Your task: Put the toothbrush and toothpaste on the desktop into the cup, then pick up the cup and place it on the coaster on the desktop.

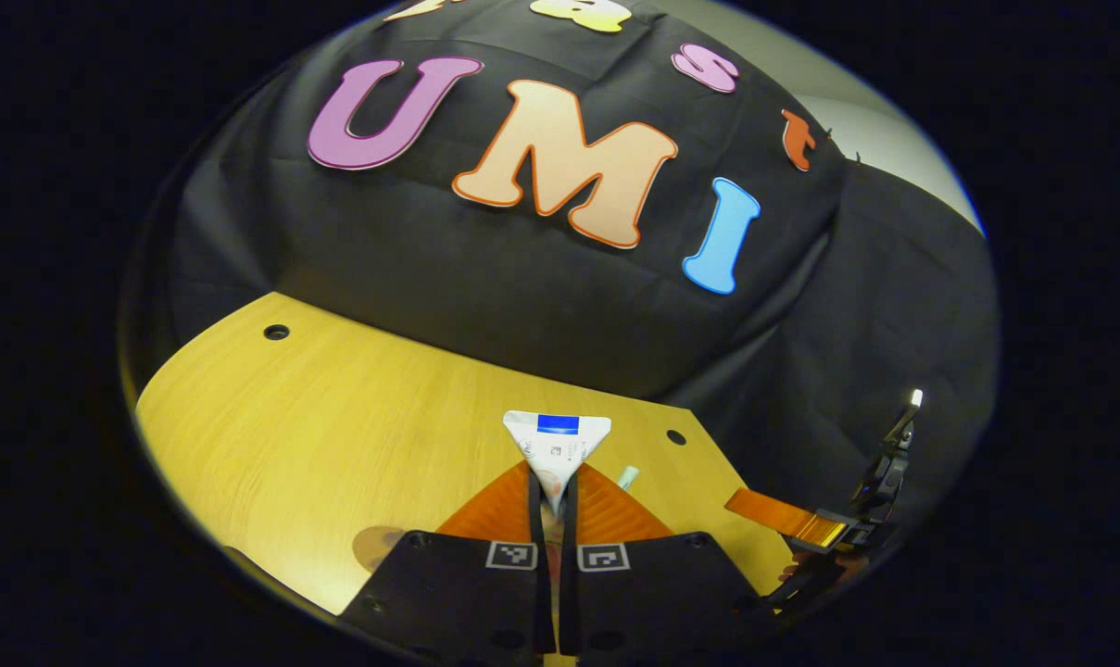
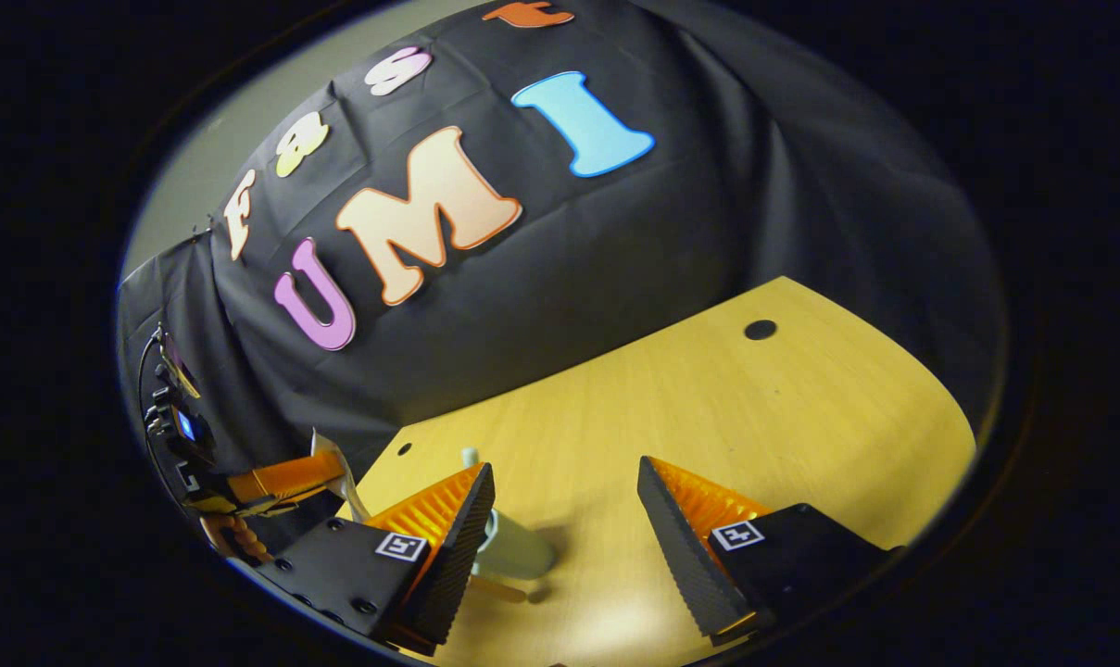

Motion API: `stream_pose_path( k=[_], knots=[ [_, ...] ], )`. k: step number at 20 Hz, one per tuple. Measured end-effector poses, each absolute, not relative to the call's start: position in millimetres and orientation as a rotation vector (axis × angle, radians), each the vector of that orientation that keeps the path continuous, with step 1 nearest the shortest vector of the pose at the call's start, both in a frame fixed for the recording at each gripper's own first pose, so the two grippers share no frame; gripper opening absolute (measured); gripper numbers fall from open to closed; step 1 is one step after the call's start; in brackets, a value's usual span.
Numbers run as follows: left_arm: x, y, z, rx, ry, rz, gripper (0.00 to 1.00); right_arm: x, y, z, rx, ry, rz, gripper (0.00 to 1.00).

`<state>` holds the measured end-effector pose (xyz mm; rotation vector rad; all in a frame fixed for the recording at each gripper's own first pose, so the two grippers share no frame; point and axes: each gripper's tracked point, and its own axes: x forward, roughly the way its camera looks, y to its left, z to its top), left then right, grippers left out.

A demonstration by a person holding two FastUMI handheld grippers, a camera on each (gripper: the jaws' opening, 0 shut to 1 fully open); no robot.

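Left gripper [image 1: 552, 505]: two fingers nearly together at the bottom of the left gripper view, each carrying a small square black-and-white marker. Clamped between them, a toothpaste tube [image 1: 557, 446], crimped flat end pointing up and away from the camera. Tube is white with a blue block near the crimp and small dark print below it; its lower body is hidden between the fingers.

Toothbrush [image 1: 627, 477]: in the left gripper view, a pale tip showing just past the right-hand finger of the pair; the rest is covered, so what it rests in cannot be told from here.

Desktop [image 1: 337, 417]: light yellow wood grain, with small dark round holes near its far edge. A brownish round patch at the lower left beside the fingers may be the coaster, but it is too dim and cut off to say.

Right gripper [image 2: 567, 505]: fingers spread wide apart, holding nothing, ribbed inner faces turned toward each other. It hangs over the desktop [image 2: 754, 417].

Cup [image 2: 515, 548]: pale grey-green, standing on the wood just beside the left-hand finger in the right gripper view, partly covered by it. A pale stick, apparently the toothbrush [image 2: 470, 456], rises behind that finger above the cup.

In the right gripper view the left gripper [image 2: 282, 482] appears at the far left, held by a hand [image 2: 231, 535], with the toothpaste tube [image 2: 333, 459] as a white sliver at its fingers.
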<state>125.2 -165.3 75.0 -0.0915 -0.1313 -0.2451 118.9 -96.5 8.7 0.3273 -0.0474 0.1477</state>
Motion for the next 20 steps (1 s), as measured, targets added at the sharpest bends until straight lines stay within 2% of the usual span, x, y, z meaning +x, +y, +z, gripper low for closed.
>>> stream_pose_path(
  k=[7,8,12,20],
  knots=[
    [160,-198,80,-0.045,-0.274,-0.304,0.01,93,-138,-4,0.359,-0.060,0.058,0.95],
    [164,-199,74,-0.041,-0.268,-0.305,0.04,92,-143,1,0.357,-0.073,0.048,0.95],
    [174,-201,51,-0.015,-0.258,-0.287,0.01,87,-161,14,0.347,-0.118,0.026,0.95],
    [174,-202,31,0.011,-0.276,-0.257,0.04,76,-161,-9,0.315,-0.083,0.029,0.95]
  ],
)
